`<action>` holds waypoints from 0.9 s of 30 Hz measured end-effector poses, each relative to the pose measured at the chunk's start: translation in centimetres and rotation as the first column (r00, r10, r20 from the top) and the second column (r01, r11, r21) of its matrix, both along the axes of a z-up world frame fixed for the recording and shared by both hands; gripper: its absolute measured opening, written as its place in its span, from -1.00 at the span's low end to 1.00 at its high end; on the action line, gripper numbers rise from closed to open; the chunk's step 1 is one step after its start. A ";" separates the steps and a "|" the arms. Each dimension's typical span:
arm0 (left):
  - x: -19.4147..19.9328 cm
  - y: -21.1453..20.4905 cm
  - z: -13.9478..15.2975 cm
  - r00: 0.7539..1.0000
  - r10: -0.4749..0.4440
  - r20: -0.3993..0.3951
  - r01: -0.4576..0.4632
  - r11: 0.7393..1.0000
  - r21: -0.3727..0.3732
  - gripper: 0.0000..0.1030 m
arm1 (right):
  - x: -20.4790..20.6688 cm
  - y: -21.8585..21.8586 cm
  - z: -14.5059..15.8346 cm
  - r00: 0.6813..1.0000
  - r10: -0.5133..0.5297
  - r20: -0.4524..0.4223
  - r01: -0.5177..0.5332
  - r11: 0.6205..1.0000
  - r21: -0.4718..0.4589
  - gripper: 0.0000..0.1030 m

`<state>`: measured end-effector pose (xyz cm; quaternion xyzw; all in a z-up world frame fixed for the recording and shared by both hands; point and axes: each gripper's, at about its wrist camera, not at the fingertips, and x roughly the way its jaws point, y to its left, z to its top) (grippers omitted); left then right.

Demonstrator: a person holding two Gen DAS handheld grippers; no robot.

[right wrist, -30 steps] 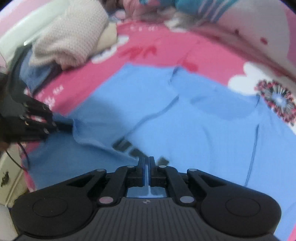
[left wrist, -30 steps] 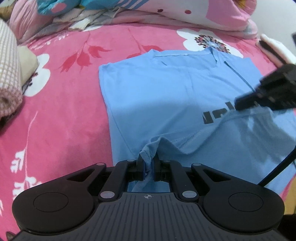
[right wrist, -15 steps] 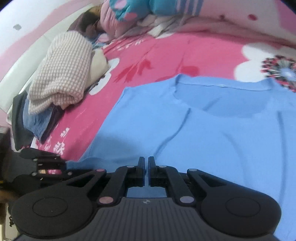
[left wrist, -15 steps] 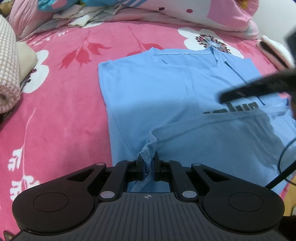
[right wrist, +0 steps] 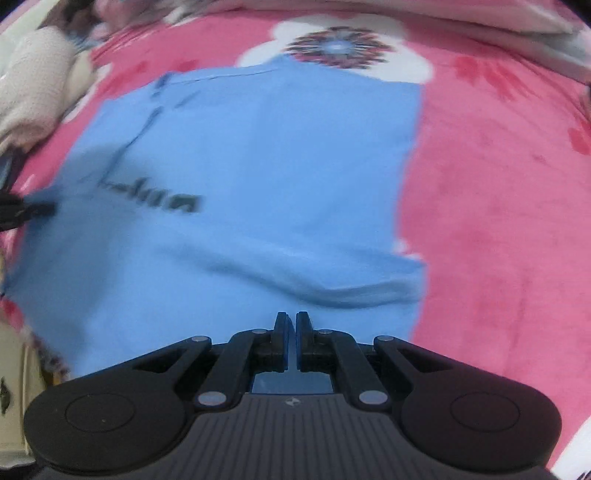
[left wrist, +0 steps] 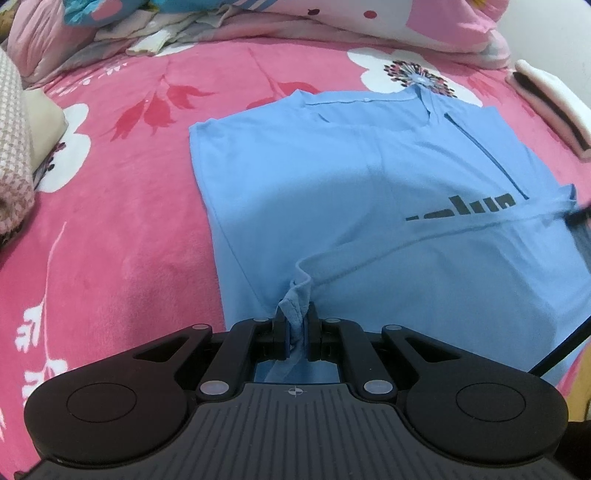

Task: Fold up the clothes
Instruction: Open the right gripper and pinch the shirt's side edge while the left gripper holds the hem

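A light blue T-shirt (left wrist: 332, 184) with dark lettering lies flat on a pink flowered bedspread (left wrist: 110, 221), its collar at the far side. My left gripper (left wrist: 295, 323) is shut on a bunched bit of the shirt's near hem, lifted slightly. From there the hem runs in a taut line to my right gripper (left wrist: 578, 218), blurred at the right edge. In the right wrist view the right gripper (right wrist: 291, 321) is shut over the shirt (right wrist: 258, 147), with a sliver of blue between its fingers and a raised fold just ahead. The left gripper (right wrist: 26, 212) shows at the far left.
A folded checked garment (left wrist: 11, 147) sits at the left. Pink pillows and a crumpled quilt (left wrist: 406, 22) line the far side. A folded pink and white item (left wrist: 554, 103) lies at the right. A black cable (left wrist: 561, 350) hangs at lower right.
My right gripper has swept from above the shirt's lettering out to the shirt's right side, and the hem between the two grippers has pulled straight. The left gripper has stayed put on the hem.
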<state>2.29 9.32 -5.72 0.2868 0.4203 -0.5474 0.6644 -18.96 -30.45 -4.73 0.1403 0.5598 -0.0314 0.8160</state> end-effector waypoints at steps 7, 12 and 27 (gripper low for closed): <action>-0.2 -0.2 0.1 1.000 -0.004 0.010 0.003 1.000 0.014 -0.90 | -2.6 -6.9 2.1 0.931 -0.349 0.108 0.348 0.937 0.021 -0.94; -0.3 -0.2 0.1 1.000 0.002 0.011 -0.002 1.000 0.017 -0.90 | -2.8 -7.9 2.2 0.961 -0.269 0.070 0.264 0.961 0.079 -0.49; -0.9 0.1 0.8 0.999 0.003 0.043 -0.003 1.000 0.002 -0.91 | -1.9 -7.1 0.7 0.995 -0.083 0.060 0.077 0.993 0.092 -0.88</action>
